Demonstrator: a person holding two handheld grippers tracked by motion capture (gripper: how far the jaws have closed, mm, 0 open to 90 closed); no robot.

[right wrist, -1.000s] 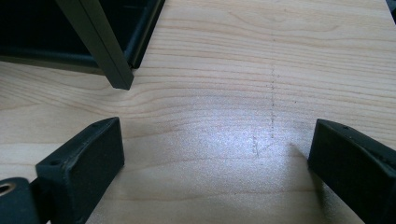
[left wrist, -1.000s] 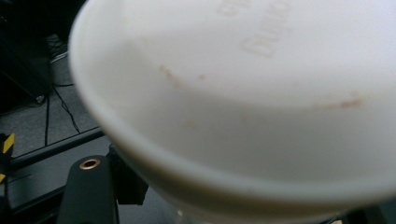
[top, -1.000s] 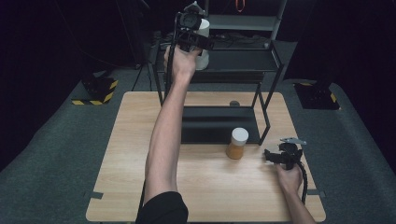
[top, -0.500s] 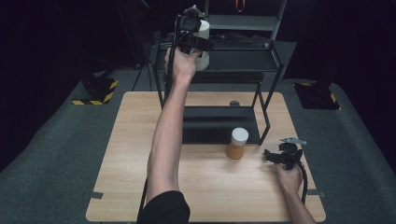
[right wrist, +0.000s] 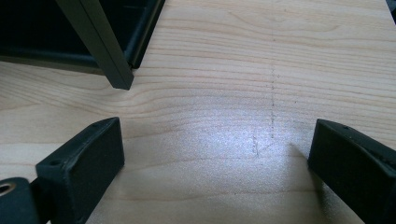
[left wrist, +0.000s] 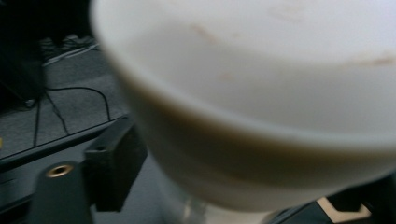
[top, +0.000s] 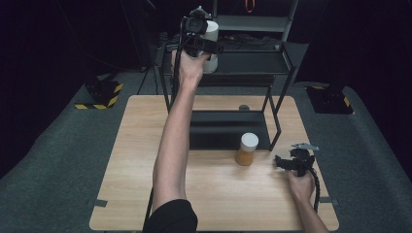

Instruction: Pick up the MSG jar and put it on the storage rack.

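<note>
A white container [top: 211, 30] stands up on the black rack's middle shelf [top: 252, 63]; my left gripper [top: 209, 47] is raised to it and shut around its body. In the left gripper view its white top [left wrist: 261, 93] is blurred and very close, with one black jaw pressed beside it. An orange jar with a white lid [top: 246, 150] stands upright on the wooden table [top: 145, 145]. My right gripper [top: 278, 162] rests low on the table just right of that jar, open, with bare wood between its jaws [right wrist: 215, 172].
The black metal rack stands at the table's back, with a dark low shelf [top: 223, 128] near table level. One rack leg [right wrist: 100, 42] stands ahead and left of the right gripper. Grey floor surrounds the table; cables lie behind the rack.
Almost nothing: the left hand shifted very slightly at the shelf. The right gripper and the orange jar have stayed put.
</note>
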